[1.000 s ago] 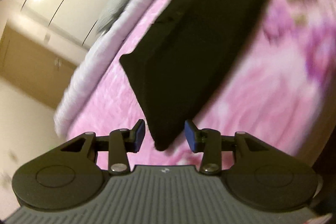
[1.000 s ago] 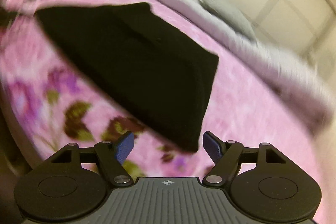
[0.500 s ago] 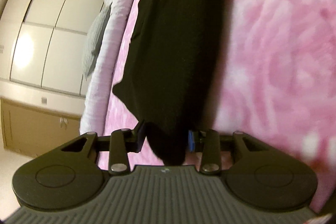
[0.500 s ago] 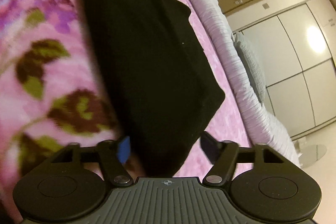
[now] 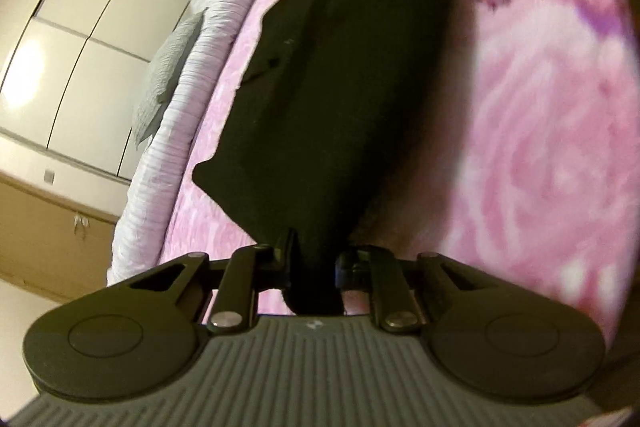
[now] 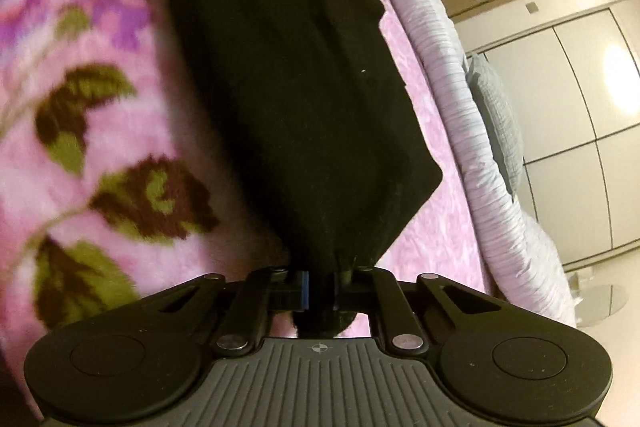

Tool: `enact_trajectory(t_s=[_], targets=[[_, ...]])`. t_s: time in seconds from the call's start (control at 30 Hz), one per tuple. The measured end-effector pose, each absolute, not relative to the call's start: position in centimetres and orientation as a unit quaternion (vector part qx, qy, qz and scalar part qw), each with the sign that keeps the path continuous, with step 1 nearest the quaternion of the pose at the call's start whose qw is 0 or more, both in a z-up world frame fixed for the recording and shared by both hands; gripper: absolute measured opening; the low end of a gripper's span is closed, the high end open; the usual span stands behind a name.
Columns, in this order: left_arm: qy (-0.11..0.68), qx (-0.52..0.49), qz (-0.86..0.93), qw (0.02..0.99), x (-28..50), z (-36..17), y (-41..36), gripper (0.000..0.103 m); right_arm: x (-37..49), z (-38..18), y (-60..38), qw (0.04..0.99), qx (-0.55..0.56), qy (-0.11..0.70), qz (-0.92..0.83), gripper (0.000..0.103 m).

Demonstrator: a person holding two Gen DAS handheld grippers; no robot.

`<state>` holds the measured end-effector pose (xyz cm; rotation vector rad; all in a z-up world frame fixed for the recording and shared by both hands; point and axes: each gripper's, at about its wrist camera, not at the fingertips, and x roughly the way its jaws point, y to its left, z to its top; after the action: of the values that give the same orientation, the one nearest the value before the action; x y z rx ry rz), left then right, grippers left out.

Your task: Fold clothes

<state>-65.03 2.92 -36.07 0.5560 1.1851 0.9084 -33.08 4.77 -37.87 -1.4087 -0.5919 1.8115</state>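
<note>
Here the black garment (image 5: pixel 344 75) lies spread on the pink floral blanket (image 5: pixel 540 155) of the bed, and each hand-held gripper is clamped on one of its near corners. The left hand-held gripper (image 5: pixel 314 263) pinches a bunched corner between its fingers; the right hand-held gripper (image 6: pixel 322 285) does the same at the other end of the near edge. From both, the cloth runs straight ahead, away from the person, toward the white ruffled bolster (image 6: pixel 452 99) along the bed's far side. The garment's far edge shows layered steps, so it looks partly folded. With both corners held level, neither hand is nearer; any fold would carry this near edge forward over the far one.
</note>
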Motion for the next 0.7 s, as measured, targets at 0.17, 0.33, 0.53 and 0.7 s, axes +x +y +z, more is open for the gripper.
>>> enact_trajectory(t_s=[0.17,0.33,0.53,0.7], targets=[[0.524,0.211,0.406,0.719,-65.3,-33.9,-2.2,0.014,-32.3,-35.3,0.0,0.358,-0.548,-0.2,0.729,0.009],[0.517,0.136,0.408,0.74,-65.3,-31.5,-8.7,0.014,-31.0,-34.0,-8.5,0.323,-0.56,-0.173,0.743,0.009],[0.505,0.083,0.408,0.756,-65.2,-29.0,-11.5,0.014,-30.3,-32.9,-13.4,0.303,-0.568,-0.142,0.752,0.009],[0.475,0.068,0.412,0.774,-65.9,-24.5,-7.8,0.016,-30.1,-29.0,-10.7,0.302,-0.542,-0.136,0.772,0.009]])
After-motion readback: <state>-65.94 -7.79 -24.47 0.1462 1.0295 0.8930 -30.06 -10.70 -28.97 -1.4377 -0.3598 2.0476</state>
